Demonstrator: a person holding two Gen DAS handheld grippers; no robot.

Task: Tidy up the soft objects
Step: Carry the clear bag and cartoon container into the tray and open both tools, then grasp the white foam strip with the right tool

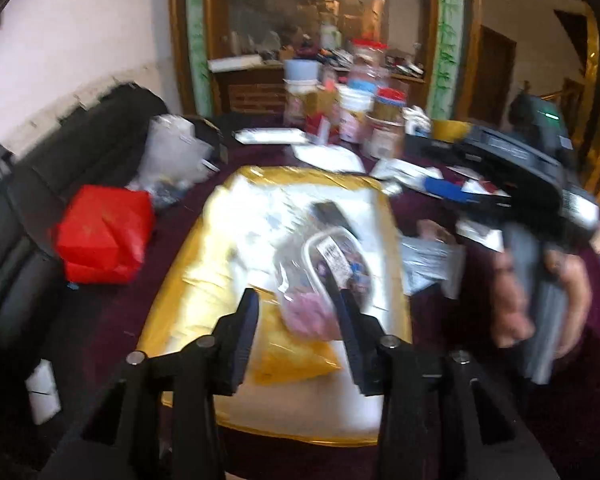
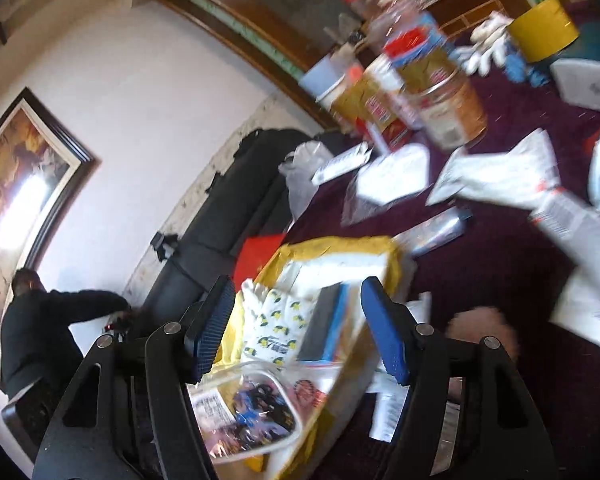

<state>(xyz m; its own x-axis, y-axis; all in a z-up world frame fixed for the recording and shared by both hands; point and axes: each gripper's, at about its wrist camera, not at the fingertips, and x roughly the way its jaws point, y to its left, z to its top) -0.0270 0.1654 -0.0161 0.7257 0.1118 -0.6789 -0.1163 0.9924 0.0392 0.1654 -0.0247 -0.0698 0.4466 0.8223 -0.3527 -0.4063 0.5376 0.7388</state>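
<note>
A big soft white pack wrapped in gold film (image 1: 220, 248) lies on the maroon tablecloth. On it rest a clear bag of pink stuff (image 1: 312, 316) and a clear white-rimmed pouch with a barcode label (image 1: 332, 252). My left gripper (image 1: 294, 292) hangs over the bag, jaws apart, pads off it. In the right wrist view my right gripper (image 2: 296, 286) stands wide open above the gold pack (image 2: 340, 256). A lemon-print packet (image 2: 276, 328) and a grey-blue box (image 2: 326, 328) lie below it, untouched. The clear pouch (image 2: 244, 408) shows lower down.
A red packet (image 1: 104, 236) and a black seat (image 1: 60, 168) sit left of the pack. Jars and tins (image 1: 360, 108) crowd the table's far side. White packets (image 2: 496, 184) litter the cloth at right. A hand (image 1: 540, 300) holds the other device. A person in dark clothes (image 2: 40, 332) is at the wall.
</note>
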